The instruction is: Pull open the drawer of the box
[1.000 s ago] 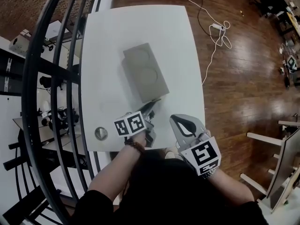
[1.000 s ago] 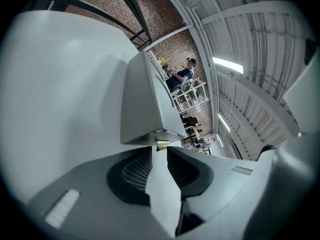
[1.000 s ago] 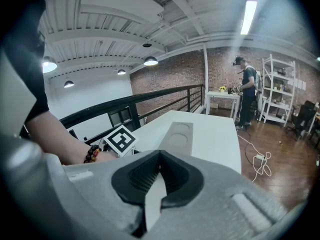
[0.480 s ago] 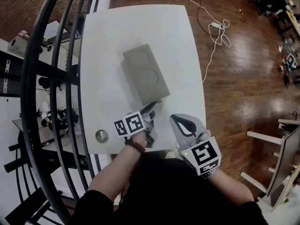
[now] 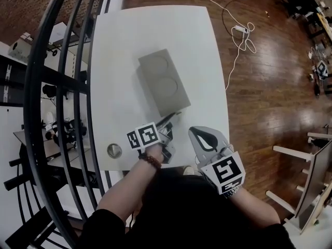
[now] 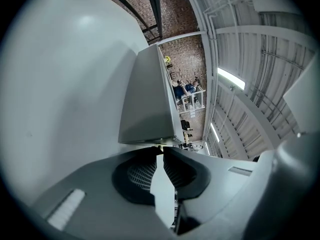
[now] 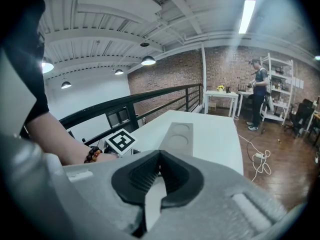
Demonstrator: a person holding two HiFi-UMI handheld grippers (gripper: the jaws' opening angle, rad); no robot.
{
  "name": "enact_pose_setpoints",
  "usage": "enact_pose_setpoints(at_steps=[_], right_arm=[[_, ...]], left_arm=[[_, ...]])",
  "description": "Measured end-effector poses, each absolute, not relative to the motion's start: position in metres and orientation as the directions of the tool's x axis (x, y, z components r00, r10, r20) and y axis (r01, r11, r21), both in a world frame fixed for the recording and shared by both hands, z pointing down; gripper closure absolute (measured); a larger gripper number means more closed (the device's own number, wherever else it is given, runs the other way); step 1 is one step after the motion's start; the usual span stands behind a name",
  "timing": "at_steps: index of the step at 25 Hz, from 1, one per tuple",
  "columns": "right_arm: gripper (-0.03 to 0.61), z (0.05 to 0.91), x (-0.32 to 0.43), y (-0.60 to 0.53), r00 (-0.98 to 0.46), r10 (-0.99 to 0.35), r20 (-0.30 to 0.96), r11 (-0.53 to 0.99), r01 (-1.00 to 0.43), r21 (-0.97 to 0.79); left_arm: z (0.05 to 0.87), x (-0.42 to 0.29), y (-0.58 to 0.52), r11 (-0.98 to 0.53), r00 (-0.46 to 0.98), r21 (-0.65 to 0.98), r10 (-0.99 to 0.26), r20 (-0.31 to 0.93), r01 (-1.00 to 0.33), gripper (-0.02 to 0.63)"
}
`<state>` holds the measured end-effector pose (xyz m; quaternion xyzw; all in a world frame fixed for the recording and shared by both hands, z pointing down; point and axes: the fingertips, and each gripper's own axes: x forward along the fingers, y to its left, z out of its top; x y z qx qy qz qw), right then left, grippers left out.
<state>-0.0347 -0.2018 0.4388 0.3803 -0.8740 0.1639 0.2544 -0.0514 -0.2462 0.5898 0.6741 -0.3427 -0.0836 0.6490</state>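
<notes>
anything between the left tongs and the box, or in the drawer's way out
Nothing visible between them: the left tongs, jaws closing, are at the near end of the box. The right tongs, shut, sit near the line the drawer would slide out along and might crowd it.

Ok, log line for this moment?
left gripper: jaws closing at box near end, grip unclear | box: unopened | right gripper: shut, idle
</notes>
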Motion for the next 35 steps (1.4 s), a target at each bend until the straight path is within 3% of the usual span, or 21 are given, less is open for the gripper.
enact_pose_setpoints(at_steps=[35], right_arm=[[0.586, 0.427, 0.008, -0.141, -0.635, -0.589, 0.499, 0.689, -0.718, -0.1]], left_arm=[[0.603, -0.02, -0.165, 0.112, 0.724, 0.901, -0.557, 0.406, -0.419, 0.557]])
